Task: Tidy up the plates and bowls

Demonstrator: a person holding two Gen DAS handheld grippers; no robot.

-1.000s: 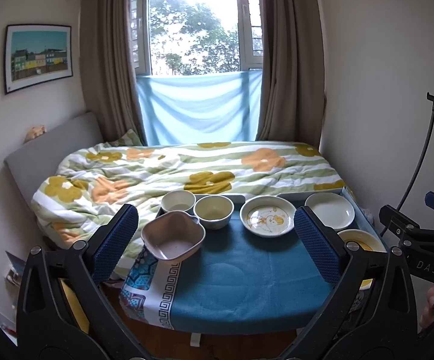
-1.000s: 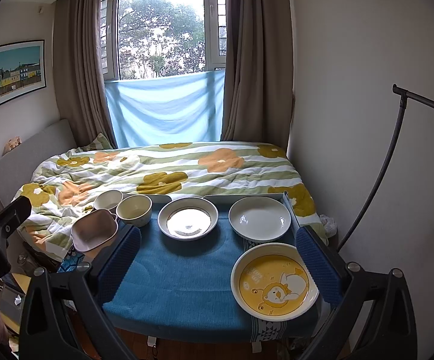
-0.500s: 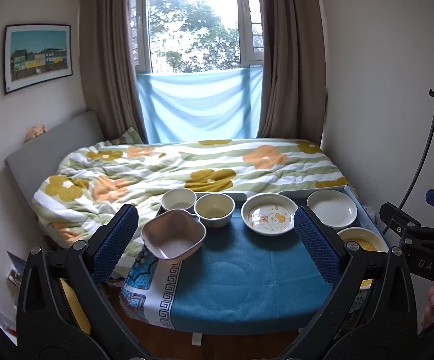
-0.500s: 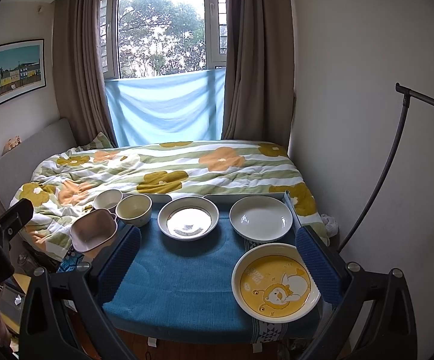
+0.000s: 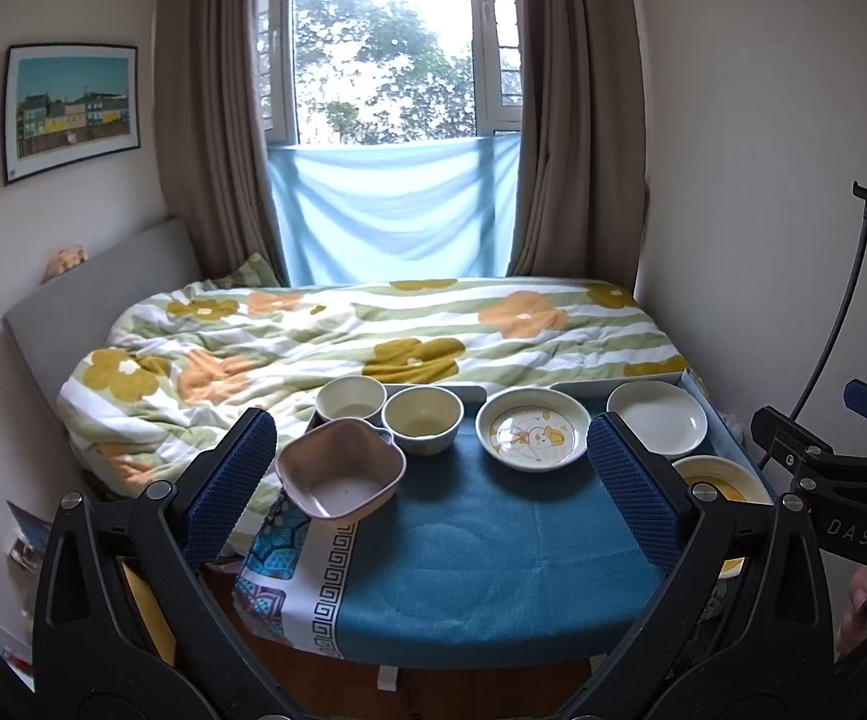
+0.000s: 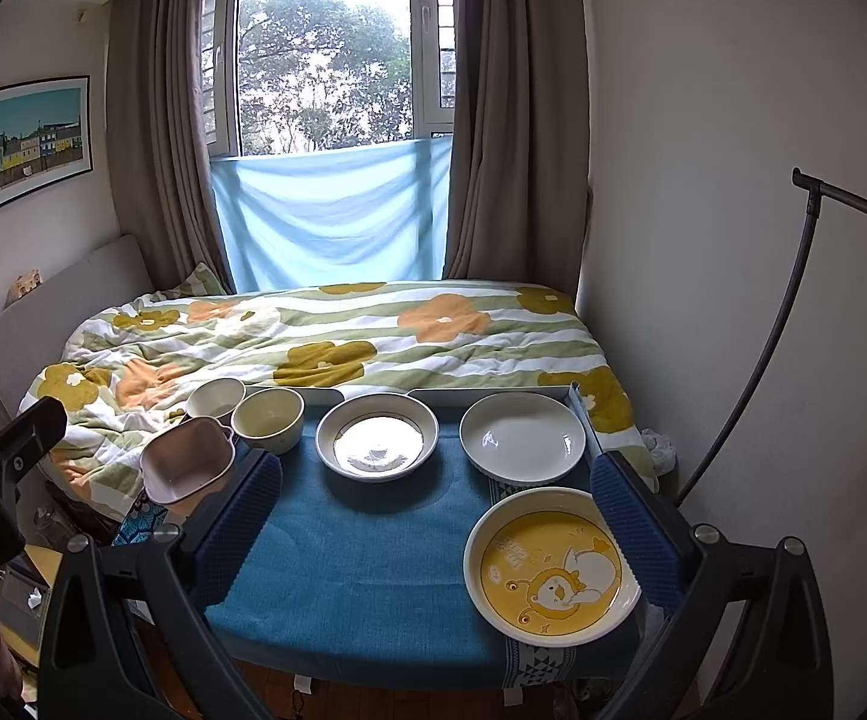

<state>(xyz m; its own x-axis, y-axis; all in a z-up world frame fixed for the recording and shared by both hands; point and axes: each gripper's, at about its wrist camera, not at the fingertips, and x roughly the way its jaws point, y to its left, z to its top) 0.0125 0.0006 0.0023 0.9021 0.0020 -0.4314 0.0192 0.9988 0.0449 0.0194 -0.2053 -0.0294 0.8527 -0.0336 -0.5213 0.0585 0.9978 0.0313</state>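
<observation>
Big bed [image 6: 325,348] with a flowery striped quilt at the back, butted right up against the blue-clothed tabletop [image 5: 493,546] carrying all the dishes. Largest dish: yellow cartoon plate [image 6: 553,567] at the near right corner, sitting just inside the right finger of the right tongs [image 6: 442,531], practically touching it in view. Plain white plate [image 6: 522,438] behind it in the far right corner. Deep plate with a bunny print [image 5: 532,437] mid-back, just left of the white one. Pink squarish bowl [image 5: 340,476] on the near left edge, just beside the left finger of the left tongs [image 5: 433,486]. Cream bowl [image 5: 423,419] right behind it, touching or nearly so, with a white bowl [image 5: 351,399] to its left at the far edge. Both tongs spread wide, gripping nothing, hovering at the near side of the tabletop, all dishes ahead of the fingertips or between them.
</observation>
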